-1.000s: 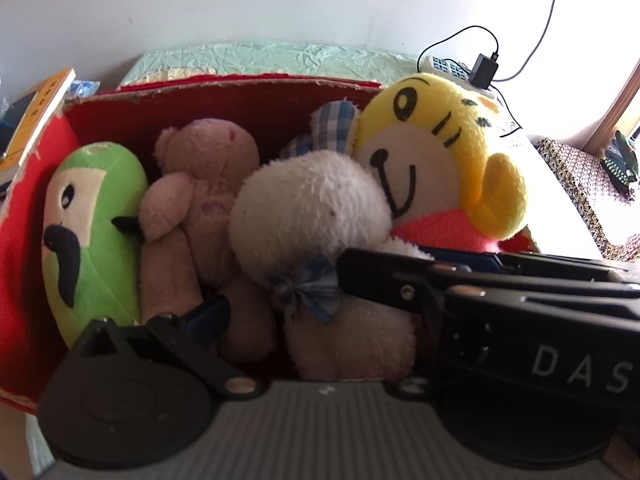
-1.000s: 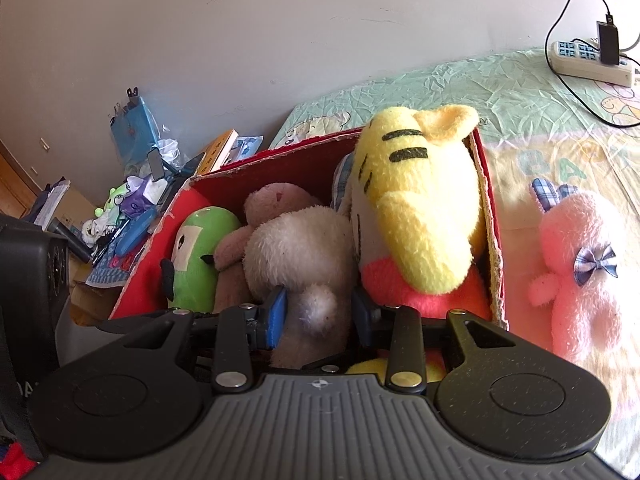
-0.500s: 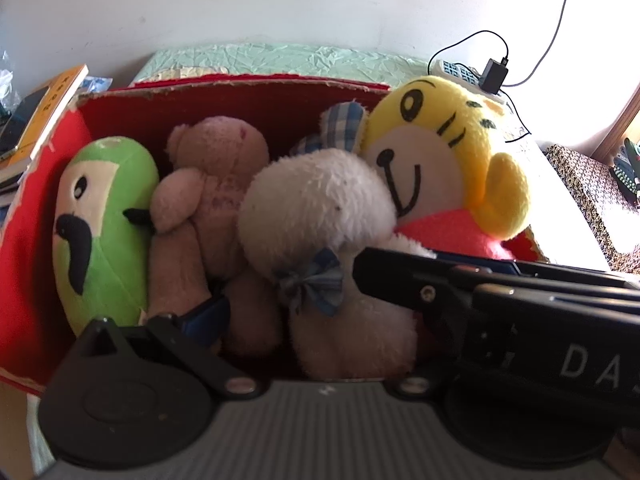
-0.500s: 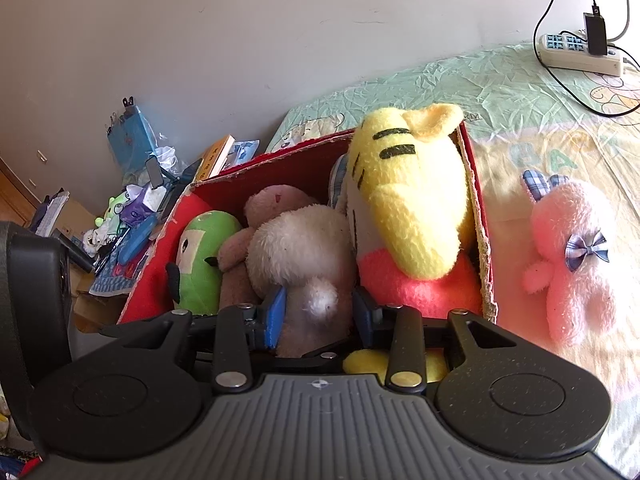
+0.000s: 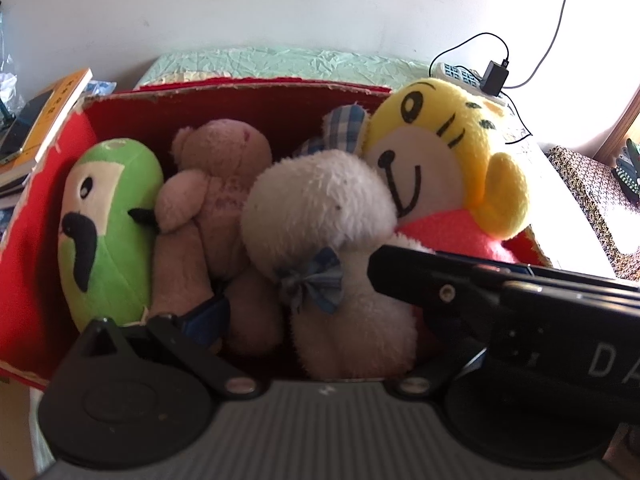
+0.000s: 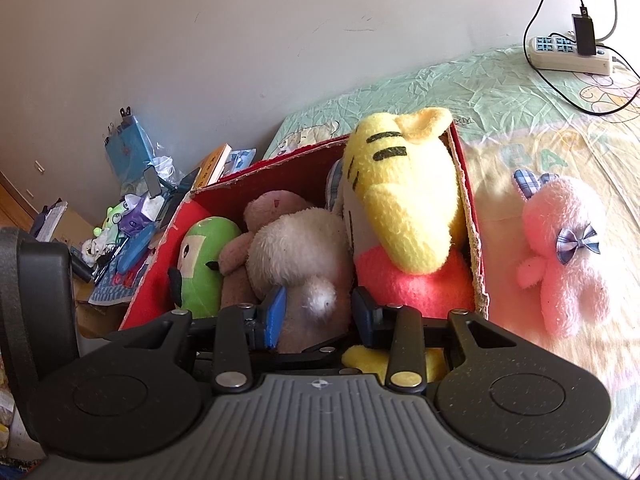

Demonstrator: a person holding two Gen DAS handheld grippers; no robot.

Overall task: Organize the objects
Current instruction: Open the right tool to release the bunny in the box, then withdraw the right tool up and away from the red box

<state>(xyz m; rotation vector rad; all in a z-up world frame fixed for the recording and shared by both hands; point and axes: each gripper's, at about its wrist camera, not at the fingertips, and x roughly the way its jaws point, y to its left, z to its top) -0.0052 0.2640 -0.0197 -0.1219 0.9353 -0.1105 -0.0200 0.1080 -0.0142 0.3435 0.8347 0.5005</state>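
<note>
Right at the near edge, the right tongs (image 6: 316, 312) sit narrow, pads pinching the rump of the white plush (image 6: 300, 252), which stands upright in the red box (image 6: 476, 264). The left tongs (image 5: 304, 332) straddle that same toy; whether they grip, I can't tell. Packed tight around it: green plush (image 5: 104, 232) and brown bear (image 5: 216, 196) leftward, yellow tiger (image 5: 452, 156) rightward. Further out on the bed, the pink bunny (image 6: 568, 252) lies outside, nearer the right hand.

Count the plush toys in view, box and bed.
5: green toy, brown bear, white toy, yellow tiger in the box; pink bunny on bed. Others may hide underneath.
</note>
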